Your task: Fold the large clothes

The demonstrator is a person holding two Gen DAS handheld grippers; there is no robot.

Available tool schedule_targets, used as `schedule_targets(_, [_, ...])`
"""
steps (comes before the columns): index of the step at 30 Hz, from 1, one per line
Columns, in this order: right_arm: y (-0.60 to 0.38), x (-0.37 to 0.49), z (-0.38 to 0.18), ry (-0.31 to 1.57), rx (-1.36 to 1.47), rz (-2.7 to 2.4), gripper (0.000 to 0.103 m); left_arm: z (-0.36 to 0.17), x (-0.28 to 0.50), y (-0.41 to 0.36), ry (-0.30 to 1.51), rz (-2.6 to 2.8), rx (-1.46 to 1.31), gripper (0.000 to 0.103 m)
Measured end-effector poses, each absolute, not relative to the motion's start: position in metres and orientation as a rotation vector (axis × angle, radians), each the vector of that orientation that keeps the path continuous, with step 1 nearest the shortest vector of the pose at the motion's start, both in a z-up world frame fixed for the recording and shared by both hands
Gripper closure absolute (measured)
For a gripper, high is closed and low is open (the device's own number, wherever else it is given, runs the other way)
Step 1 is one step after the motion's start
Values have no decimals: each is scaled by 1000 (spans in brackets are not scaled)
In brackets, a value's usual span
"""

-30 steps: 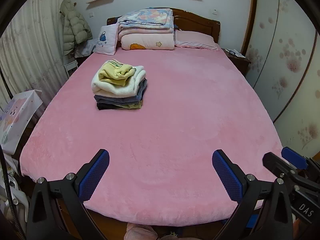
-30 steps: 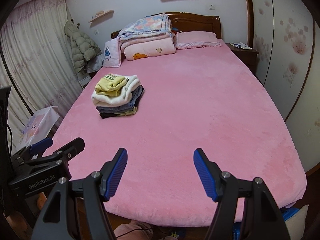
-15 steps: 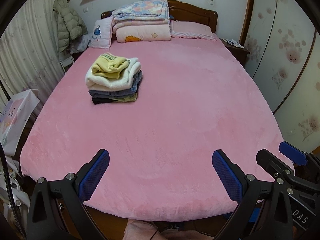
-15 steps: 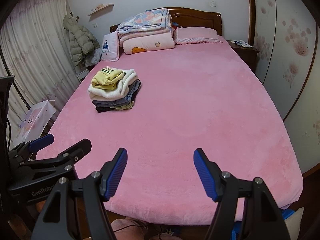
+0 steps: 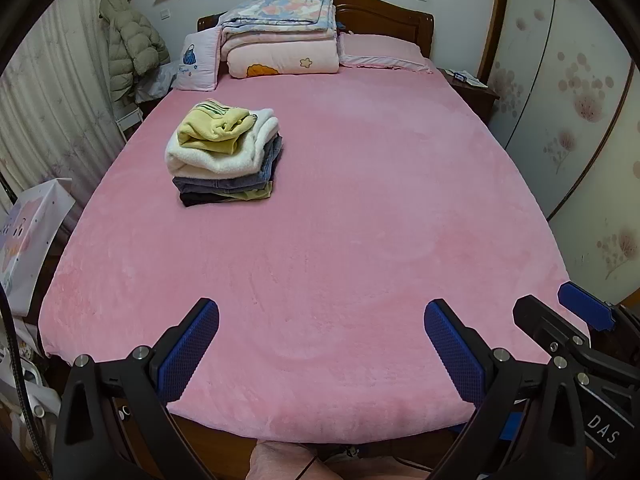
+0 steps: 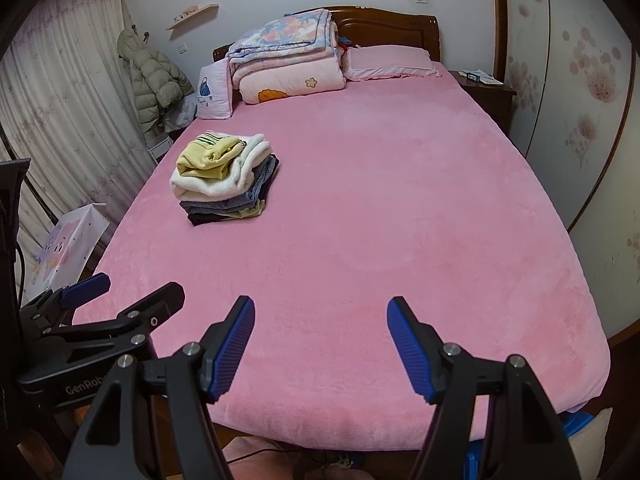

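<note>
A folded clothes stack [image 5: 226, 156] — yellow top, cream fleece, denim beneath — sits at ten o'clock on the pink bed [image 5: 360, 220]. Quilts [image 5: 280, 36] lie at twelve. Left tongs [image 5: 320, 344] and right tongs [image 6: 320, 344] gape wide, empty.

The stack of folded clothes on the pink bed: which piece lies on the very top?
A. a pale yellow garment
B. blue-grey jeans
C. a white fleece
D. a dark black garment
A: the pale yellow garment crowns the stack of folded clothes, lying on the white fleece.

Pink bedspread [image 5: 360, 240], yellow top [image 5: 212, 128] on cream fleece [image 5: 224, 160], floral quilt [image 5: 280, 10]
</note>
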State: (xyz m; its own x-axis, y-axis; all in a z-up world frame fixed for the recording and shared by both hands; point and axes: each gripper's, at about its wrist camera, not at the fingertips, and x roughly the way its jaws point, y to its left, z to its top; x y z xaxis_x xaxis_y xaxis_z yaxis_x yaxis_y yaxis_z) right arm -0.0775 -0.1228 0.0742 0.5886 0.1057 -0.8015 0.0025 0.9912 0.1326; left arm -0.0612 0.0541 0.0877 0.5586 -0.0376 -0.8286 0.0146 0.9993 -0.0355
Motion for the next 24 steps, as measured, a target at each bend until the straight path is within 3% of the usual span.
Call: schedule_targets(24, [-126,-68,72,957,148,19,34,84,-35,62,1001,-83,0,1])
